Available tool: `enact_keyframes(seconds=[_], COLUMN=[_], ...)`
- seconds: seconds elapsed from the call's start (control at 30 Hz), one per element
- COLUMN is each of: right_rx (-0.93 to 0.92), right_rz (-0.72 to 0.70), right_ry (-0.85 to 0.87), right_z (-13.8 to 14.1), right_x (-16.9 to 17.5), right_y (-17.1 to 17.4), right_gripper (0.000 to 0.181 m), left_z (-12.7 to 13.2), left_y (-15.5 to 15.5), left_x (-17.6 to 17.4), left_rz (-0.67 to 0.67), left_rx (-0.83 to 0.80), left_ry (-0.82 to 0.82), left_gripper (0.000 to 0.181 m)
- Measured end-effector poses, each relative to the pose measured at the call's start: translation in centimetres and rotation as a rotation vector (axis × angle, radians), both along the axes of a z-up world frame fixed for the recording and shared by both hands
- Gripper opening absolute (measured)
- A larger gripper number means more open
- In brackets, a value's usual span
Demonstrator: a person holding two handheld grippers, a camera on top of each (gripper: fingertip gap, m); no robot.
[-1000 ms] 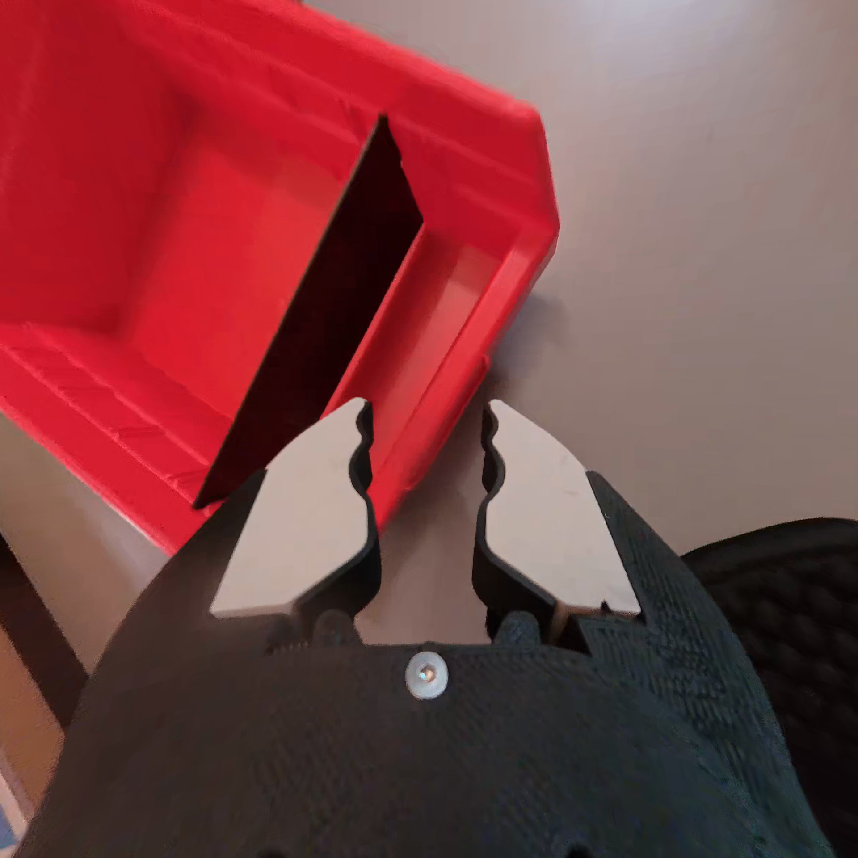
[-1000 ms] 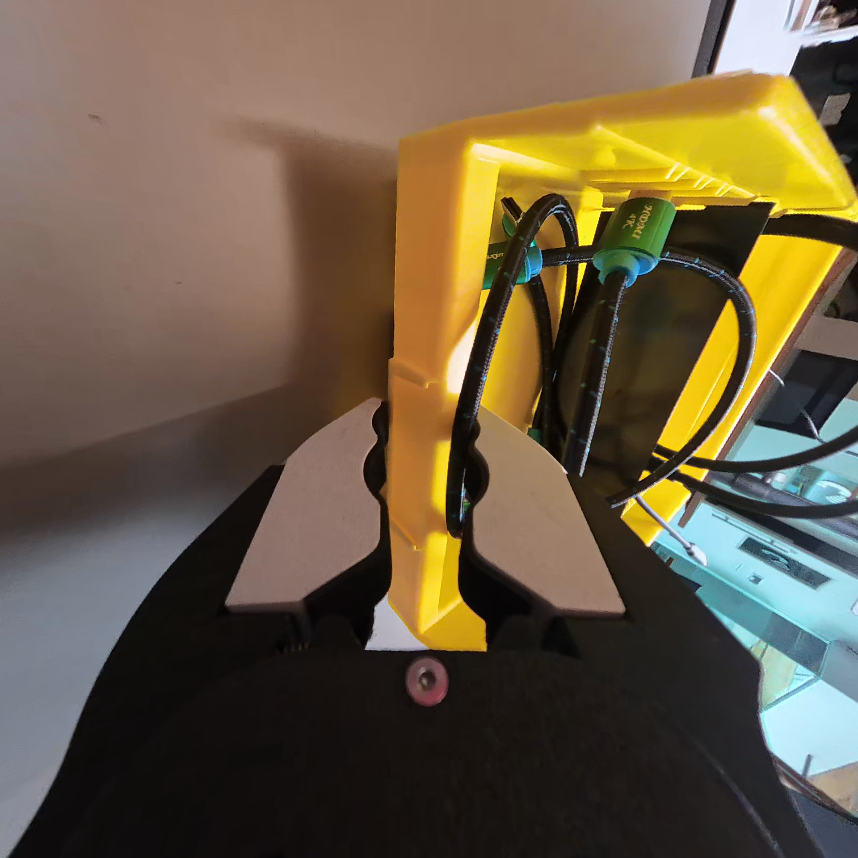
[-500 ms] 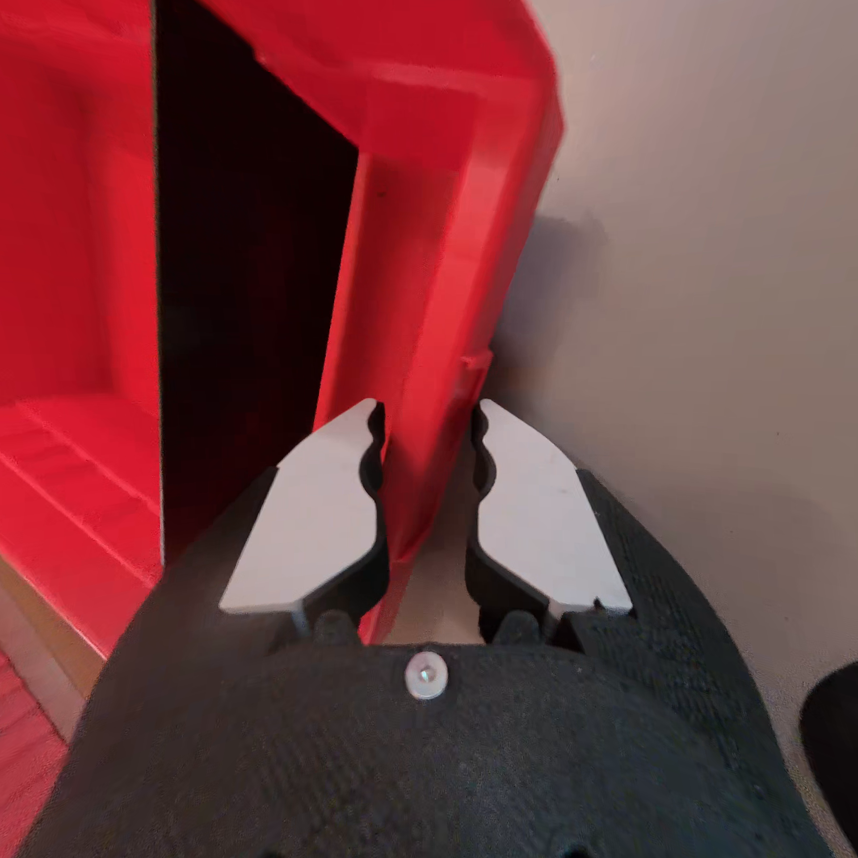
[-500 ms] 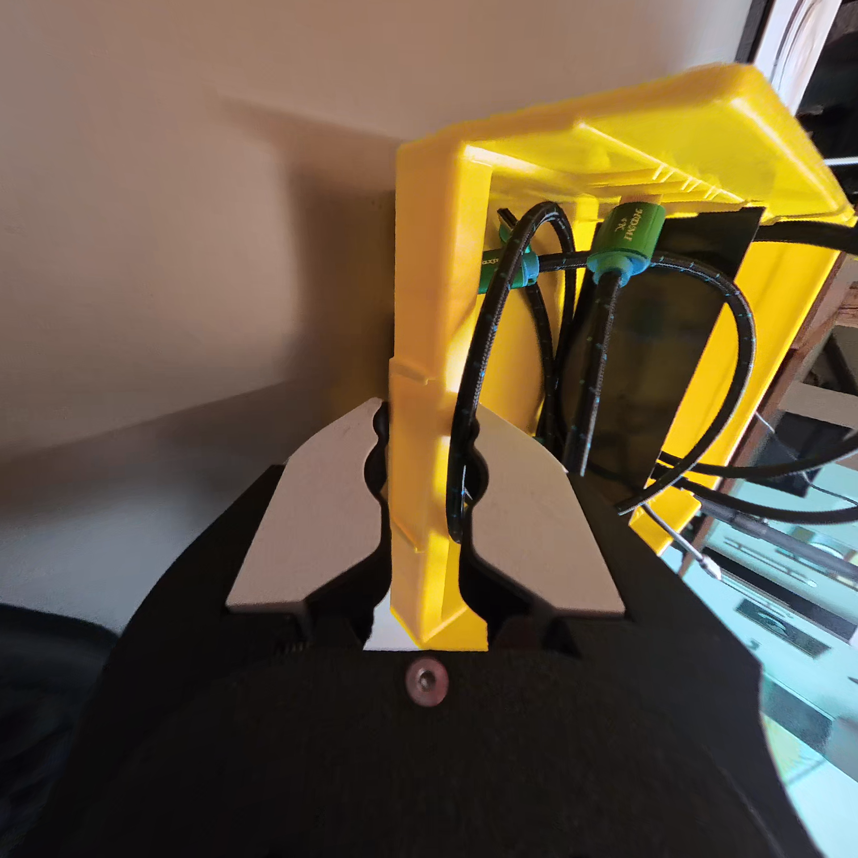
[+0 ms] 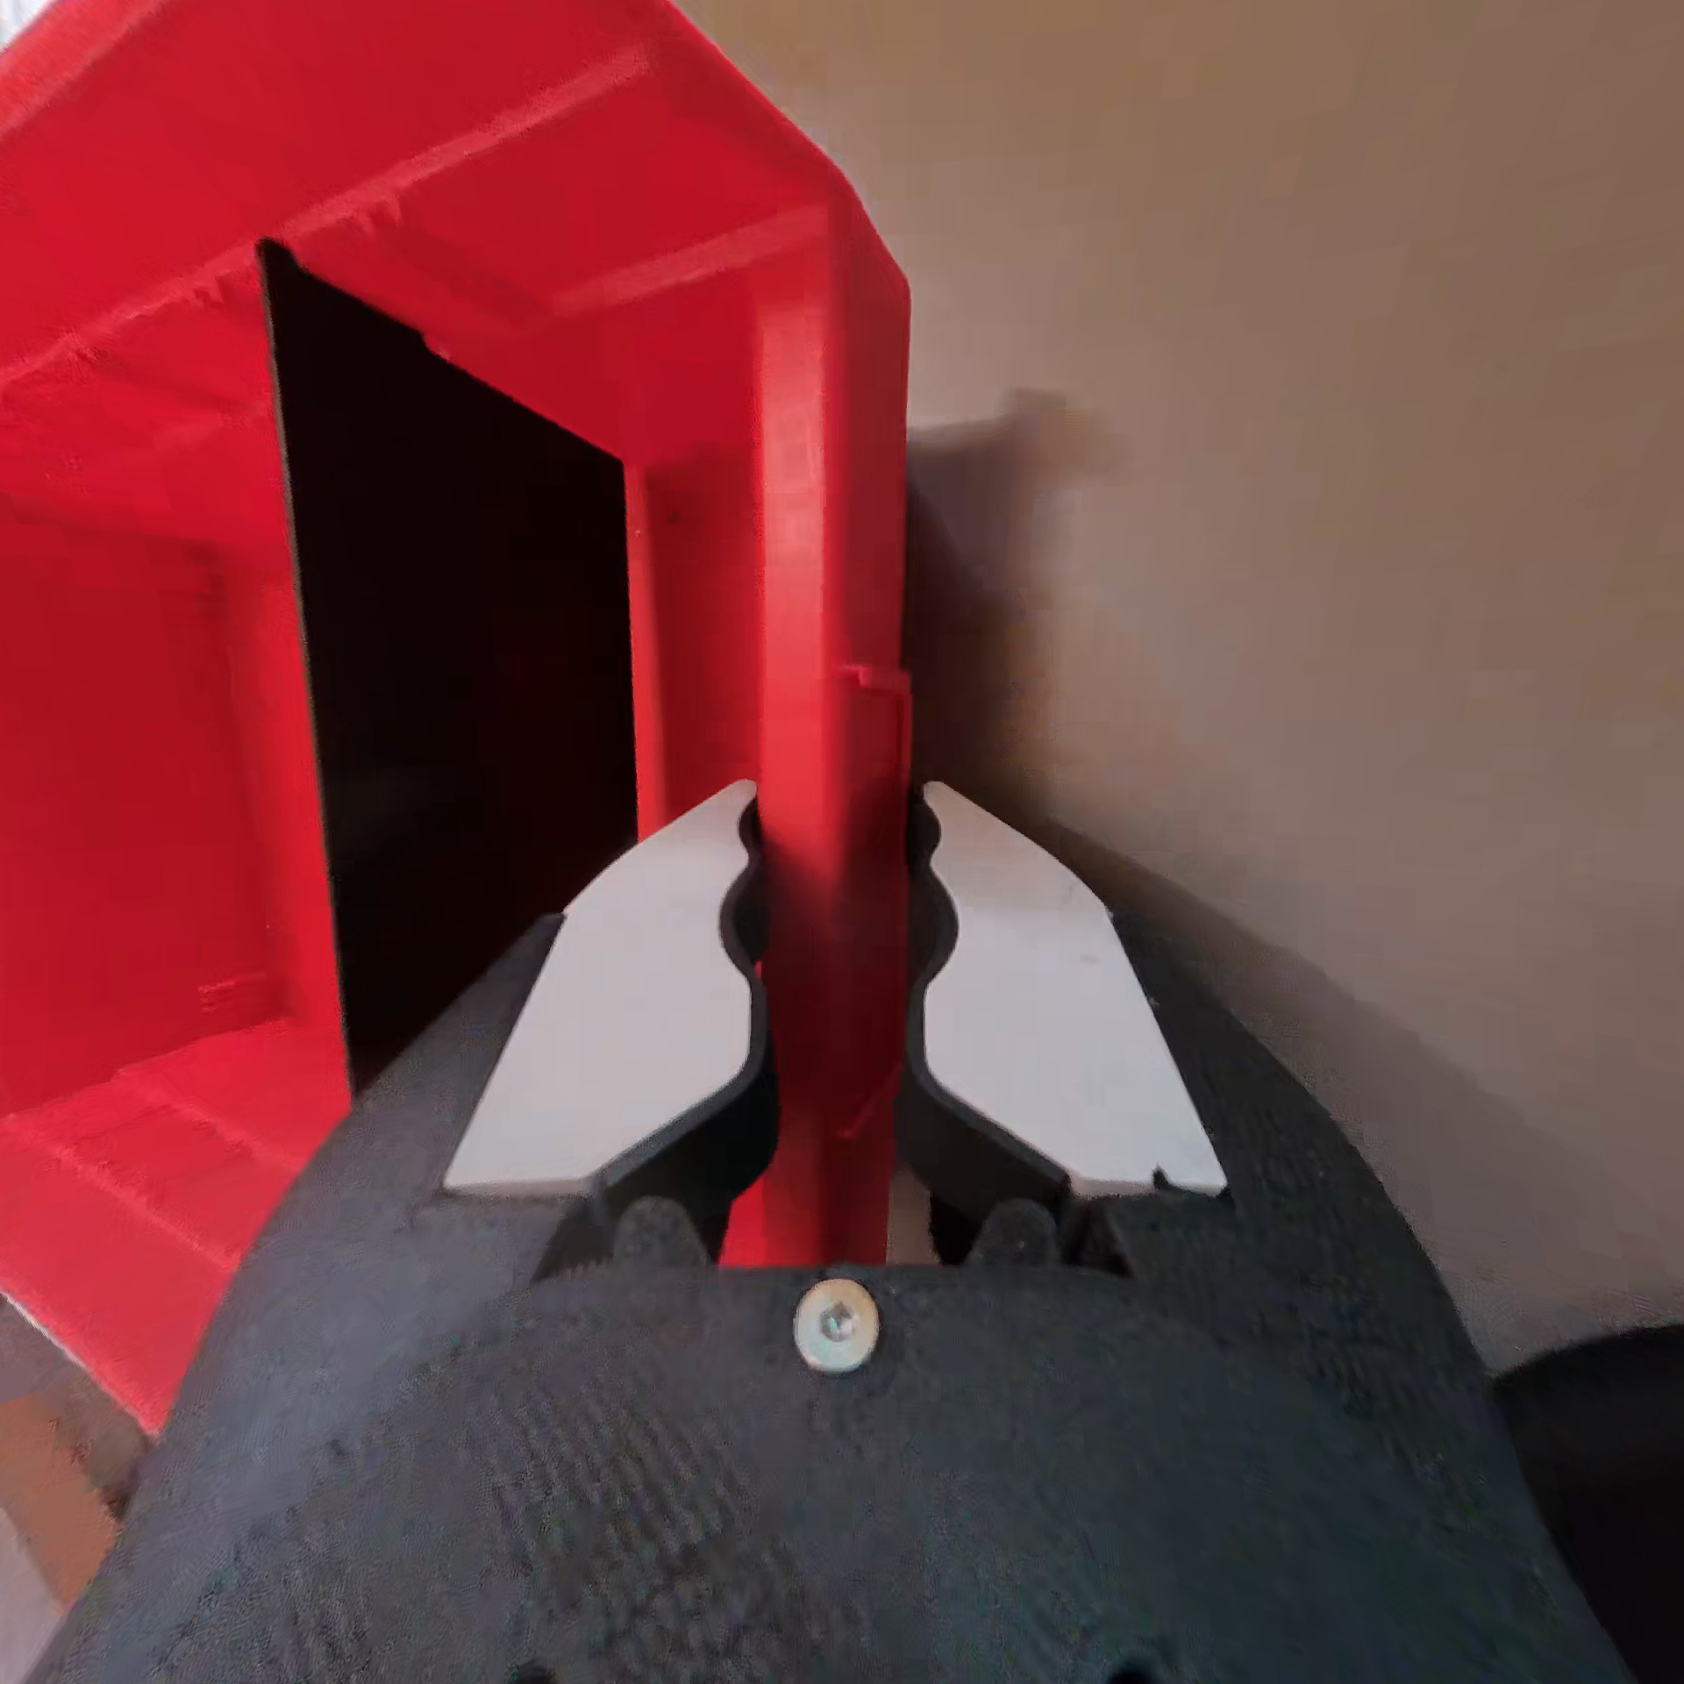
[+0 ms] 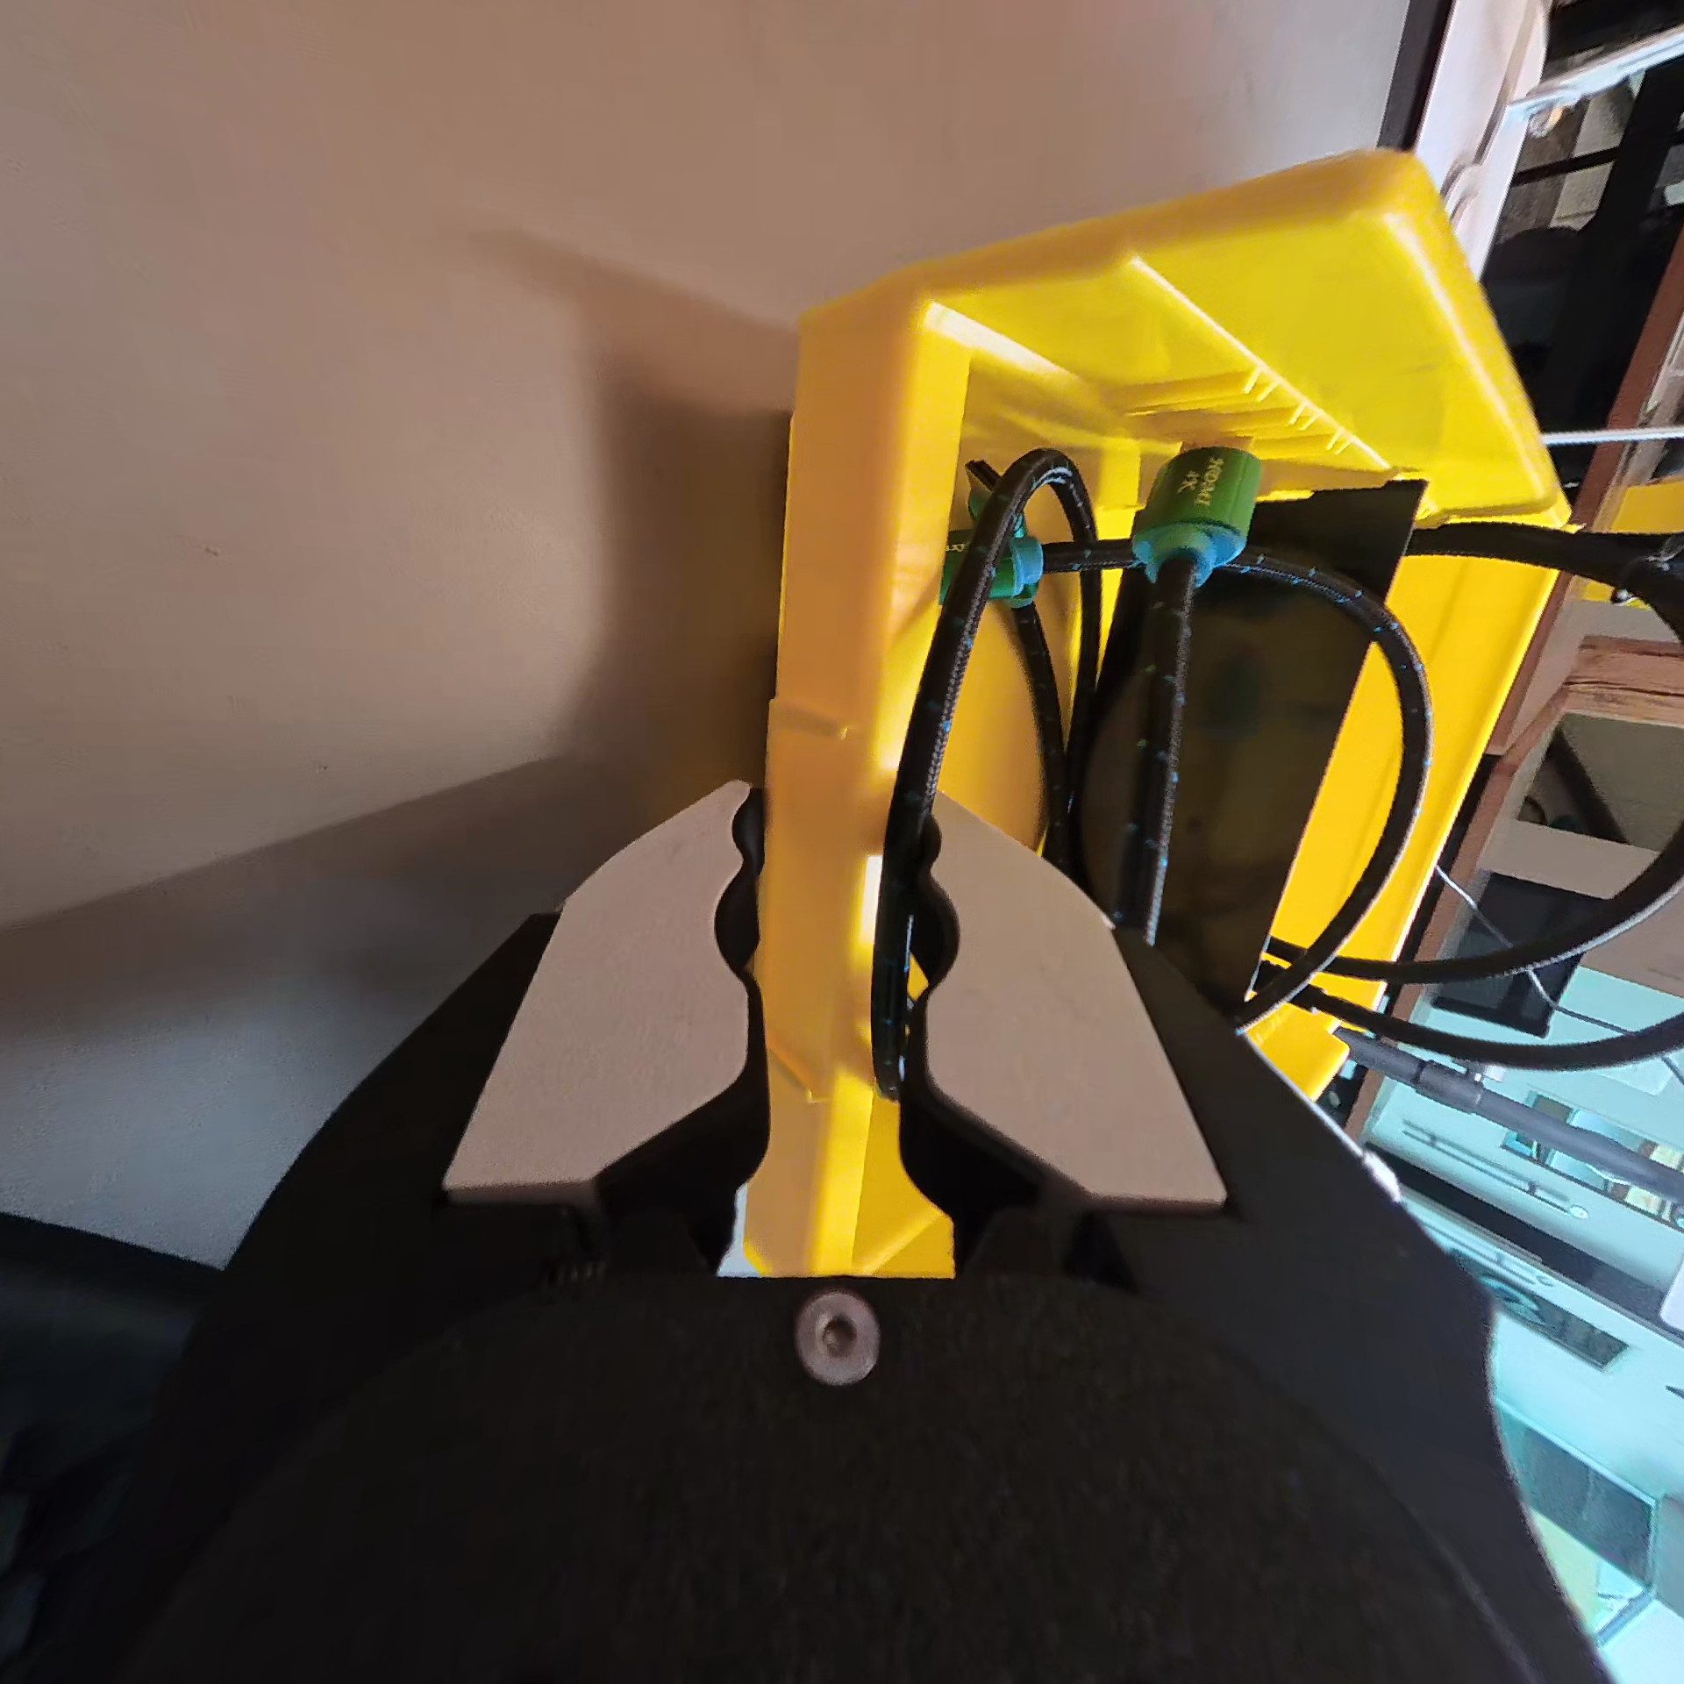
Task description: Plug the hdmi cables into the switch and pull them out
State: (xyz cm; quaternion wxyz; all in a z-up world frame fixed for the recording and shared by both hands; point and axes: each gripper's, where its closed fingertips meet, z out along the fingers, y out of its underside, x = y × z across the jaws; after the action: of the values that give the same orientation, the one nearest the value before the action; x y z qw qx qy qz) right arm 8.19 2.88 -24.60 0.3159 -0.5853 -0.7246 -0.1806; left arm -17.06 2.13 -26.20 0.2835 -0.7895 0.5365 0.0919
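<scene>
In the left wrist view my left gripper (image 5: 831,802) is shut on the side wall of a red bin (image 5: 825,638) with a black divider (image 5: 456,674) inside; the bin looks empty. In the right wrist view my right gripper (image 6: 836,802) is shut on the side wall of a yellow bin (image 6: 820,583), with a loop of black braided cable (image 6: 898,875) caught against the right finger. Inside the yellow bin lie hdmi cables with green plugs (image 6: 1194,510) and a black divider (image 6: 1212,729). No switch shows in either view.
Both bins lie on a beige table (image 5: 1321,456). The other gripper's black body shows at the lower right of the left wrist view (image 5: 1604,1458). Shelving and a lower surface with other cables lie beyond the table edge in the right wrist view (image 6: 1549,1139). Across from one pair of fingers to the other is roughly 25 centimetres.
My left gripper moved onto the red bin's side wall and closed on it. The right gripper kept its hold on the yellow bin, which shifted slightly in view.
</scene>
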Motion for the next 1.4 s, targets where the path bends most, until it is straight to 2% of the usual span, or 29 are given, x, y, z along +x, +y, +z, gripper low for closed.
enact_keyframes(seconds=[0.1,0.17,0.2,0.23,0.3,0.37,0.43,0.5,0.63,0.77,0.87,1.0,1.1,1.4], right_rx=[0.018,0.043,0.062,0.084,0.072,-0.006,-0.083,-0.144,-0.144,-0.106,-0.162,-0.188,-0.188,-0.092], right_rz=[0.011,0.005,-0.002,-0.006,-0.021,-0.045,-0.098,-0.205,-0.468,-0.646,-0.717,-0.789,-0.803,-0.846], right_ry=[0.007,0.009,0.005,0.017,0.115,0.29,0.48,0.656,0.982,1.148,1.212,1.26,1.241,1.169], right_z=[0.1,0.2,0.3,0.6,1.8,3.5,5.2,6.2,7.2,6.7,6.2,6.0,5.4,3.9], right_x=[-0.1,0.0,0.2,0.2,0.1,-0.2,0.4,2.2,7.9,12.1,12.5,12.2,11.1,10.7], right_y=[-0.1,-0.2,-0.3,-0.6,-2.0,-4.2,-5.9,-6.3,-4.9,-2.9,-1.0,1.1,2.0,4.1], right_gripper=[0.03,0.03,0.03,0.031,0.033,0.033,0.032,0.032,0.037,0.042,0.046,0.042,0.038,0.025], left_z=[0.1,0.4,0.7,0.9,2.2,4.2,4.9,5.5,6.5,7.4,7.5,7.5,7.2,6.1], left_y=[-0.9,-0.2,0.7,1.5,2.2,1.5,-0.4,-2.3,-5.0,-4.7,-3.0,-0.4,0.8,2.4], left_x=[4.4,5.8,5.7,5.3,4.7,5.0,6.0,7.5,11.5,14.2,15.5,16.7,17.3,19.0], left_rz=[-0.201,-0.234,-0.19,-0.127,-0.028,0.041,0.084,0.113,0.181,0.282,0.331,0.372,0.365,0.387], left_rx=[0.013,0.077,0.126,0.161,0.253,0.305,0.216,0.12,0.011,0.088,0.149,0.18,0.198,0.257], left_ry=[-0.016,-0.027,-0.015,-0.001,-0.049,-0.206,-0.389,-0.562,-0.867,-1.04,-1.079,-1.096,-1.055,-0.979], left_gripper=[0.03,0.036,0.042,0.04,0.047,0.046,0.043,0.041,0.04,0.041,0.042,0.042,0.031,0.03])
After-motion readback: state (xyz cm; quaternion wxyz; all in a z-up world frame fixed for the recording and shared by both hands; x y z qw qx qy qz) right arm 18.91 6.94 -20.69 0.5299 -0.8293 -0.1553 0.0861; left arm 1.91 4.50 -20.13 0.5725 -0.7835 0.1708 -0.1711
